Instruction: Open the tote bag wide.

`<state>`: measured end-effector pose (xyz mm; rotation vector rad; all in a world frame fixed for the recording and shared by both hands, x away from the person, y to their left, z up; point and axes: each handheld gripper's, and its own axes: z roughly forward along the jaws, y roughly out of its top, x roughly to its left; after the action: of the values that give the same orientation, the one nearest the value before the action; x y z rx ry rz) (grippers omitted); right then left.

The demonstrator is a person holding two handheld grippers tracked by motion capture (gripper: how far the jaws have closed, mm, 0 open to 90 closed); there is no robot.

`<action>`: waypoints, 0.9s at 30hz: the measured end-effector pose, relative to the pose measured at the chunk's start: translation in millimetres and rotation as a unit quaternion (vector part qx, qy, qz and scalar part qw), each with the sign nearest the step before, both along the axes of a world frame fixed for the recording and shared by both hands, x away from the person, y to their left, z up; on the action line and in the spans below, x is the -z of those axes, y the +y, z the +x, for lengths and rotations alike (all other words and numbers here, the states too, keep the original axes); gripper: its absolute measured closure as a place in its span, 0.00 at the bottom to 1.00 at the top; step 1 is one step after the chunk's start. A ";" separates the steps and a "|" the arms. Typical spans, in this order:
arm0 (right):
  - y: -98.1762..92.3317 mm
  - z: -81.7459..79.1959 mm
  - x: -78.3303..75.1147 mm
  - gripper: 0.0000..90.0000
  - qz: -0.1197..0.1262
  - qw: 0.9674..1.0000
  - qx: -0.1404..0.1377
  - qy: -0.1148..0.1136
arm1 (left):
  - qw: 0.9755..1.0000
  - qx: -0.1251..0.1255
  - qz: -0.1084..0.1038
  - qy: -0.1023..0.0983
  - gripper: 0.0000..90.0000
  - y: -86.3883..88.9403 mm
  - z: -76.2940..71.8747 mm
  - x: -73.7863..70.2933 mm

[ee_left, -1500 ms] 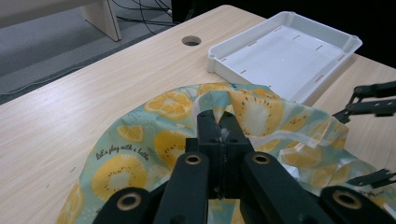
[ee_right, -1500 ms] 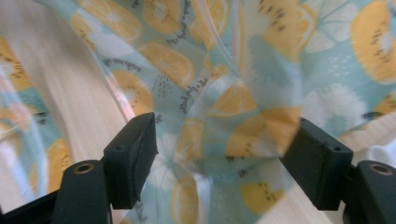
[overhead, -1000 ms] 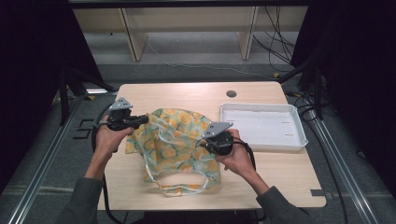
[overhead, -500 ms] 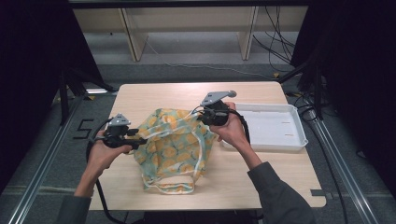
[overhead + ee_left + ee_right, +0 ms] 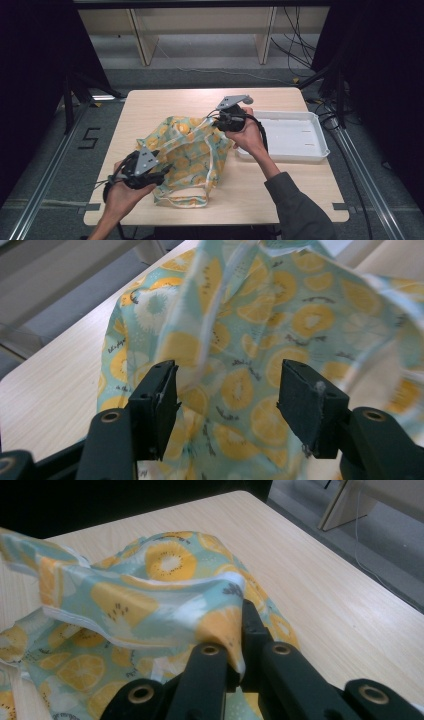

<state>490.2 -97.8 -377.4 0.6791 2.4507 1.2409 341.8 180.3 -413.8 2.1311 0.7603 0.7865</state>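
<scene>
1. Fruit-print cloth bag (image 5: pixel 187 150), high view: it lies crumpled on the middle of the table (image 5: pixel 165 102), its far corner lifted toward my right gripper (image 5: pixel 221 119). A loop handle trails off the near edge of the bag. The white tray (image 5: pixel 295 137) sits just to the right of the bag; whether cloth touches it I cannot tell, since my right hand covers that spot. My left gripper (image 5: pixel 162 172) sits at the bag's near-left edge; its jaw tips are dark against the print and hard to make out here.

2. Left gripper view: my left gripper (image 5: pixel 227 390) stands with jaws wide apart, having just been opening. The bag (image 5: pixel 280 325) lies between and beyond them; the pads do not press on it. A pale strap hangs down near the left pad. The bag's lower part is cut off by the bottom edge.

3. Right gripper view: my right gripper (image 5: pixel 241 645) has its jaws pinched tight on a fold of the bag (image 5: pixel 150 590) at its hem. The pinched cloth vanishes between the pads. The rest drapes left onto the table (image 5: pixel 320 590).
</scene>
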 end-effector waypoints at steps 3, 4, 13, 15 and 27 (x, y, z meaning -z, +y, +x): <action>0.3 -0.5 0.8 1.00 0.005 1.000 0.005 -0.001 | 1.000 -0.017 0.006 -0.007 0.46 -9.9 13.9 12.5; -0.3 -0.2 0.3 1.00 0.004 1.000 0.001 -0.006 | 1.000 -0.026 0.007 -0.013 0.46 -12.8 20.1 16.2; -2.4 1.6 1.0 1.00 0.000 1.000 0.002 0.011 | 0.994 -0.037 0.088 -0.054 0.52 -28.6 62.6 32.2; -1.1 1.2 2.4 1.00 0.003 1.000 0.004 0.008 | 0.994 -0.036 0.089 -0.057 0.57 -30.3 65.7 32.5; -12.6 -6.7 12.9 0.50 -0.055 0.997 0.038 0.050 | 0.996 0.039 0.084 0.005 0.99 -18.9 91.9 -7.4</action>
<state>483.5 -110.4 -390.3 0.8137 2.5249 1.0601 433.7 161.4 -406.3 2.3009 0.6304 0.8225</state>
